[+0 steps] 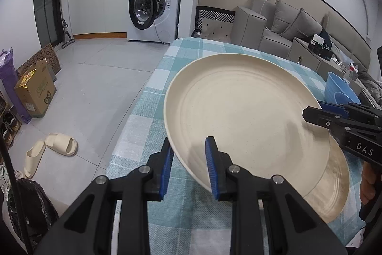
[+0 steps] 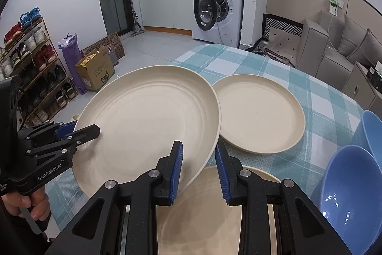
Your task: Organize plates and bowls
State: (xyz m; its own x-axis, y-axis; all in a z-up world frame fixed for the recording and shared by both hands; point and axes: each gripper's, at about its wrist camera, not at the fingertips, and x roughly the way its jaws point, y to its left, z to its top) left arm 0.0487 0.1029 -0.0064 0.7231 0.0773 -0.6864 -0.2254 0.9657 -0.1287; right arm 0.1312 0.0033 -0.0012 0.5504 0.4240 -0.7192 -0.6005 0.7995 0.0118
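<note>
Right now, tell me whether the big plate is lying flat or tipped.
Tipped: the big plate is lifted off the tablecloth, slanting.

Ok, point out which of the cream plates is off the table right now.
The large cream plate, tilted and gripped at its rim by both grippers. The other two lie flat on the checked cloth.

big cream plate [image 2: 148, 116] looking like matt speckled plastic with faint ridged rings, blue bowls [image 2: 353, 195] shining glossy and smooth, checked cloth [image 2: 317, 97] looking woven and slightly rough over the counter, left tool [image 1: 188, 166] showing matt black plastic, ribbed blue pads [image 1: 211, 166], shiny metal pins
</note>
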